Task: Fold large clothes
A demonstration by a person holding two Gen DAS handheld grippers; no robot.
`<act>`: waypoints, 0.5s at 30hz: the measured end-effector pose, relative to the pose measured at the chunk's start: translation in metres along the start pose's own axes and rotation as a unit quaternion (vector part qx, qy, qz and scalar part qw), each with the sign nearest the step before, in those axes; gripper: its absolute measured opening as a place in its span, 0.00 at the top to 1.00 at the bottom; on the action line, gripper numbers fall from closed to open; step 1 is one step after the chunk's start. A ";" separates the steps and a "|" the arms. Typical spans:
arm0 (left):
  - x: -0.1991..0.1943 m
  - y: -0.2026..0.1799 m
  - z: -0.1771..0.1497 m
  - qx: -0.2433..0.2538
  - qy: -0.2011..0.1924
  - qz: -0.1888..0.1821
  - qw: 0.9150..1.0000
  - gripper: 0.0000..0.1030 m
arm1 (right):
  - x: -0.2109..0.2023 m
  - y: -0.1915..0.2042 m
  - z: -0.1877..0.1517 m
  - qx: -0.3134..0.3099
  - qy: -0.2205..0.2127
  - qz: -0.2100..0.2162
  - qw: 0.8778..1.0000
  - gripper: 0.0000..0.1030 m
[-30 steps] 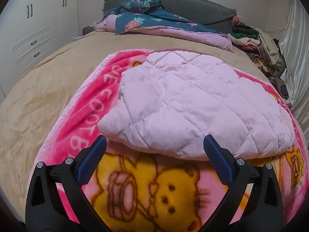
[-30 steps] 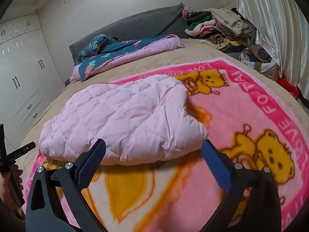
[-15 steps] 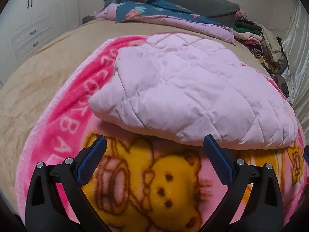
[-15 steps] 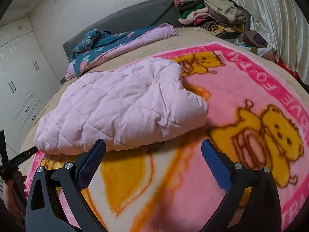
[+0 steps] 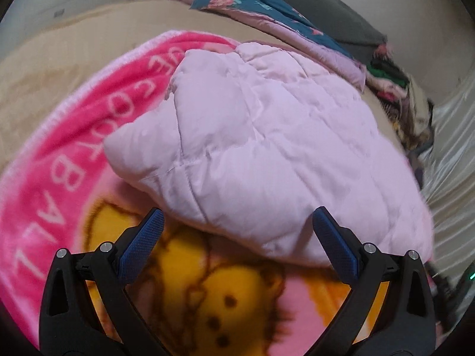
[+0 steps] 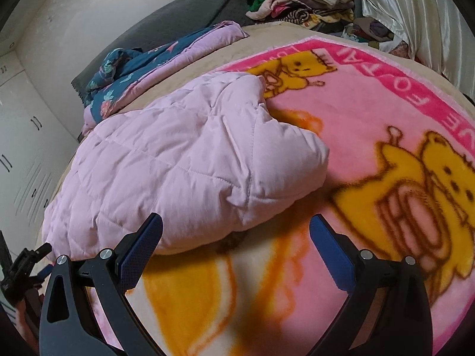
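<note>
Our left hand-held gripper (image 5: 236, 238) is spread wide and released, holding nothing, poised just before the near edge of the pink quilted jacket (image 5: 267, 148). Our right hand-held gripper (image 6: 236, 238) is equally wide apart and empty, near the jacket's (image 6: 178, 172) other end. The jacket lies folded on the bear blanket (image 6: 371, 112) over the bed (image 5: 59, 59).

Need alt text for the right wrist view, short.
A folded pale pink quilted garment lies on a pink teddy-bear blanket spread over a bed. The open right gripper hovers at its near edge, holding nothing.
</note>
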State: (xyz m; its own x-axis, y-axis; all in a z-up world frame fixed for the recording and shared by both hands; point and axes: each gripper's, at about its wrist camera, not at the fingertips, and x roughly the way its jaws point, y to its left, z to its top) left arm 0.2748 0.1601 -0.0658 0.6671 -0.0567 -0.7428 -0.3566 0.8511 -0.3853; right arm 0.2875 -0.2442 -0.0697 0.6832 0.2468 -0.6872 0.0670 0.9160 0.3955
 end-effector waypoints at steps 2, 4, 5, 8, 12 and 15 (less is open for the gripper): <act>0.006 0.007 0.006 -0.033 0.005 -0.011 0.999 0.09 | 0.004 0.001 0.002 0.002 0.001 0.000 1.000 0.04; 0.012 0.013 0.012 -0.062 0.007 -0.017 0.998 0.09 | 0.006 0.001 0.004 0.005 0.000 0.000 1.000 0.04; 0.014 0.016 0.014 -0.074 0.009 -0.020 0.997 0.09 | 0.008 0.001 0.005 0.007 0.002 0.000 1.000 0.04; 0.025 0.026 0.020 -0.119 0.016 -0.029 0.992 0.09 | 0.016 -0.001 0.008 0.022 0.007 0.005 1.000 0.04; 0.038 0.036 0.020 -0.150 0.022 -0.041 0.988 0.08 | 0.027 -0.006 0.010 0.046 0.014 0.015 0.999 0.04; 0.044 0.041 0.017 -0.166 0.020 -0.059 0.984 0.08 | 0.034 -0.010 0.011 0.070 0.020 0.029 0.997 0.04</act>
State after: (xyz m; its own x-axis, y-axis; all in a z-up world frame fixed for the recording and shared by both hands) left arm 0.3007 0.2009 -0.1053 0.6937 -0.1712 -0.6996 -0.4762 0.6197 -0.6239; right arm 0.3183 -0.2489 -0.0901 0.6592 0.3125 -0.6840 0.1318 0.8475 0.5142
